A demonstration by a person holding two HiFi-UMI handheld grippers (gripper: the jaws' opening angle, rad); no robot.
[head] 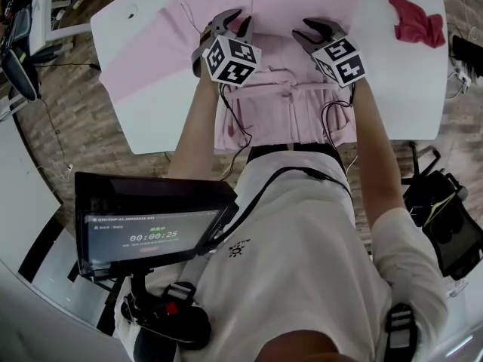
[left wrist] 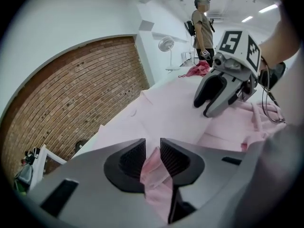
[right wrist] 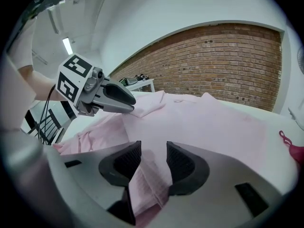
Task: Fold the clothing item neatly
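Pink garment (head: 302, 10) is spread over the white table (head: 151, 89); the far part lies flat, the near part is bunched up by the front edge with some of it hanging over. So I'd call this early days; nothing here looks like a clean finished fold yet.

Left gripper (left wrist: 153, 150) is down on its side of the near bunch; jaws only a little apart, with a pinch of pink cloth sitting loose between them, not really squeezed as far as I can tell. Right gripper (right wrist: 153, 156) is near it over the same bunch; jaws well apart, cloth running up between them but the pads aren't pressing on it.

There's a red cloth (head: 413, 23) at the far right corner, well apart from all this.

What's left, I reckon: flatten the near end; bring the sides in; fold it over; square it up.
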